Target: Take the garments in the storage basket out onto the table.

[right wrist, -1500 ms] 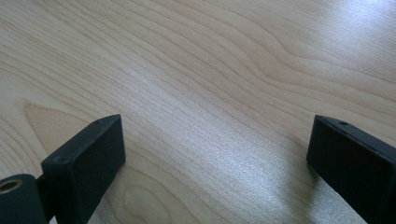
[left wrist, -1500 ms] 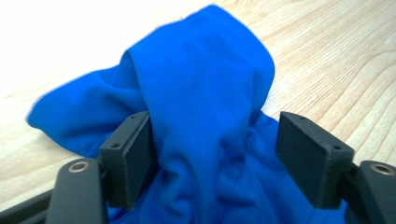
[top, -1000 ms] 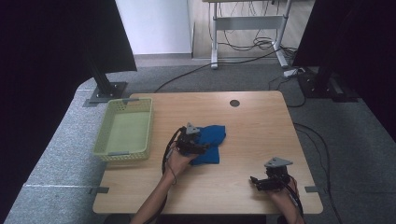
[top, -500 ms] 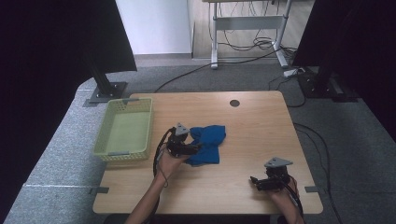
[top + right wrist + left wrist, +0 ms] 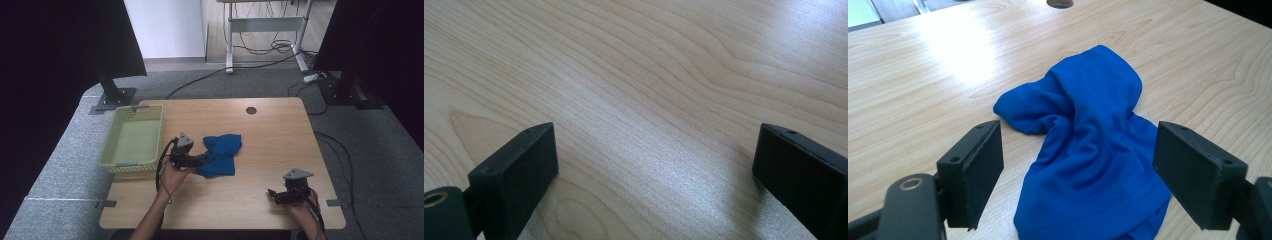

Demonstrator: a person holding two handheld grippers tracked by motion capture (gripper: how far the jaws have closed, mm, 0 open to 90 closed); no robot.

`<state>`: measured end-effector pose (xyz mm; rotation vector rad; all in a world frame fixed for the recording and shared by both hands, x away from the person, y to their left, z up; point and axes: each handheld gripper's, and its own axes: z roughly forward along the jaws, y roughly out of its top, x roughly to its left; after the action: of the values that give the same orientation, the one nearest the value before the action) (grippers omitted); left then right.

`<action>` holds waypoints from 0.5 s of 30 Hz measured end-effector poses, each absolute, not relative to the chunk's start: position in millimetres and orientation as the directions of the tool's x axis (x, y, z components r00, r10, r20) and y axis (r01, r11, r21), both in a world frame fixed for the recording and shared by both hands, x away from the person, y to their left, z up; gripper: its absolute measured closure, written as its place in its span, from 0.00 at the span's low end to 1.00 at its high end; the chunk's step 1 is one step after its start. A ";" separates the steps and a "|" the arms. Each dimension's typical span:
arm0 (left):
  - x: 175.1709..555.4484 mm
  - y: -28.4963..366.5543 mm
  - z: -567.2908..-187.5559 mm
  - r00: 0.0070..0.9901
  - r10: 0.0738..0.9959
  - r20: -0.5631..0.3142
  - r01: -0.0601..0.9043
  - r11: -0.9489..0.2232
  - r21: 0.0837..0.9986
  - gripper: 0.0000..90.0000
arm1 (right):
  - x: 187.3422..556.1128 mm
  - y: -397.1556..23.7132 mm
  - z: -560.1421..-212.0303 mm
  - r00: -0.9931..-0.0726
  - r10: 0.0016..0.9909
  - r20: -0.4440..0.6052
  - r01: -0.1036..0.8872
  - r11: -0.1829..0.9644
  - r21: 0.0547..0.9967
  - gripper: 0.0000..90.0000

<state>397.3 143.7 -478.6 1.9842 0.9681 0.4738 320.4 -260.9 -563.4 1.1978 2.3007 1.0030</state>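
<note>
Blue cloth (image 5: 221,154) is lying crumpled near the middle of the wooden table (image 5: 260,135) in the high view, right of the green basket (image 5: 134,137). The left gripper (image 5: 199,161) is touching its left edge, while the right gripper (image 5: 274,194) is sitting well apart at the near right.

In the left gripper view, the jaws are standing wide, with the cloth between them but not pressed.

In the right gripper view, the jaws are gaping wide over bare wood.
</note>
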 end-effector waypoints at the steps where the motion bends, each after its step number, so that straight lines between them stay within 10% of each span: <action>1: 397.3 143.7 -478.6 0.628 0.778 -0.030 0.454 -0.334 0.826 0.22 | 320.4 -260.9 -563.4 -0.577 0.817 0.009 0.562 0.389 0.729 0.05; 15: 378.4 170.8 -476.0 0.609 0.792 -0.042 0.453 -0.304 0.838 0.21 | 320.4 -260.6 -563.4 -0.574 0.819 0.009 0.564 0.387 0.729 0.05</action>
<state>378.4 170.8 -476.0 1.9502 0.9885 0.4832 320.4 -260.6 -563.4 1.2017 2.2983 1.0020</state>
